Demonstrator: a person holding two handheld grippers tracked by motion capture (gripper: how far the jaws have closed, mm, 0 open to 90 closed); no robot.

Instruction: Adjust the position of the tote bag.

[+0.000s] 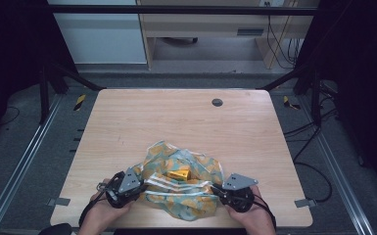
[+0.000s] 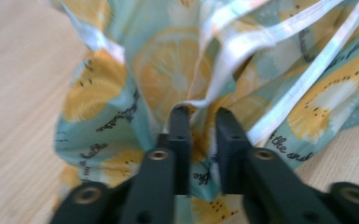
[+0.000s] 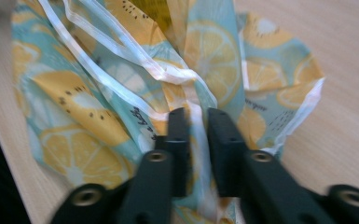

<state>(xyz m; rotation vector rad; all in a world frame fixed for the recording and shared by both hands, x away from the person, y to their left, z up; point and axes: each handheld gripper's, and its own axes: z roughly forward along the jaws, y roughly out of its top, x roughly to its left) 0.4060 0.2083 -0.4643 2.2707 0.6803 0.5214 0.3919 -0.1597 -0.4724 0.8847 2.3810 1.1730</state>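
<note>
Fruit-print bag (image 1: 183, 183) lies between left gripper (image 1: 136, 188) and right gripper (image 1: 219, 190), both clamping it.

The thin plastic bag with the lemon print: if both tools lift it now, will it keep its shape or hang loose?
The teal lemon-print plastic bag would probably sag: it lies crumpled, and its film bunches between the left tool. The yellow block inside may slide toward the lowest point. The film looks glossy, so it might slip from the right tool.

Table: light wooden table with rounded corners (image 1: 127, 122), a round dark grommet (image 1: 217, 102) near its far edge.
Floor: grey carpet (image 1: 24, 147) with black cables (image 1: 313, 147) at right.
Frame: black metal bars (image 1: 176, 10) overhead and at both sides.
Beyond: pale wooden furniture (image 1: 205, 29), white panel (image 1: 103, 39).
</note>
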